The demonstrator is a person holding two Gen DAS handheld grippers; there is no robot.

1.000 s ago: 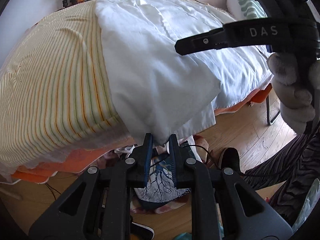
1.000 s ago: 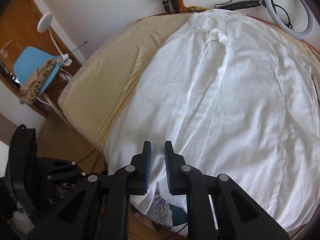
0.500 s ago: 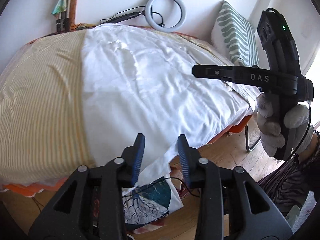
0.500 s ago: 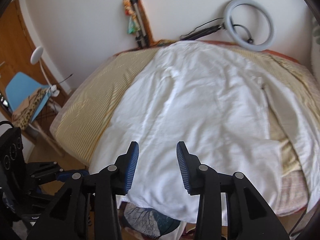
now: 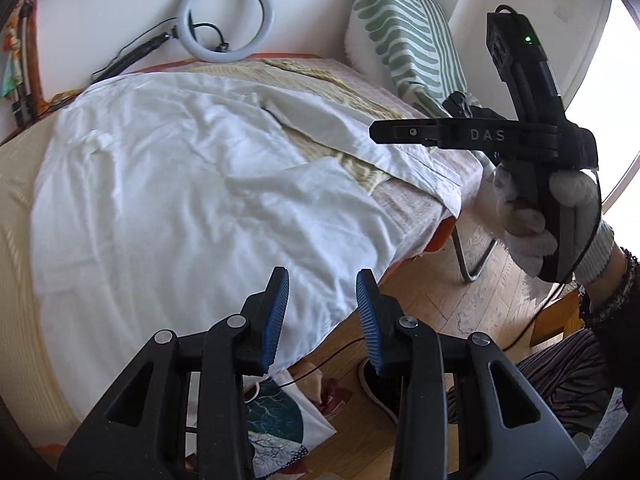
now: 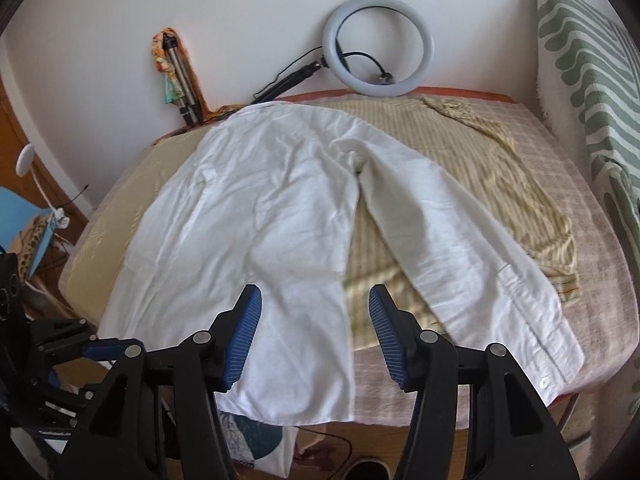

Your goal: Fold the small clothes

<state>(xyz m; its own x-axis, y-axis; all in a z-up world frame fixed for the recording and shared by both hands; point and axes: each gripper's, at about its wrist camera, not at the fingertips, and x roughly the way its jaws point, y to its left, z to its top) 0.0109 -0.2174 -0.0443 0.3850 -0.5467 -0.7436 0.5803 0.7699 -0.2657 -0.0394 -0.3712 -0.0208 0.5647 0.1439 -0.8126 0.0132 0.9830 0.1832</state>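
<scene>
A white shirt [image 5: 180,208] [image 6: 260,220] lies spread flat on the bed, hem hanging over the near edge. One sleeve [image 6: 460,248] runs out to the right. My left gripper [image 5: 322,280] hovers open above the hem with nothing between its pads. Over the hem's middle, my right gripper [image 6: 316,296] has its jaws opening, also with nothing in them. In the left wrist view a gloved hand [image 5: 520,216] holds the right gripper up at the right.
A yellow striped cloth [image 6: 480,160] and a pink checked cover [image 6: 580,240] lie under the shirt. A ring light [image 6: 378,46] and tripod [image 6: 180,80] lean on the back wall, a green-striped pillow [image 6: 592,80] at right. A printed bag [image 5: 280,420] and shoe [image 5: 376,384] are on the wooden floor.
Both grippers were shut on the shirt's hem; they have let go, opened, and drawn back and up from the bed. The shirt now lies spread out.
</scene>
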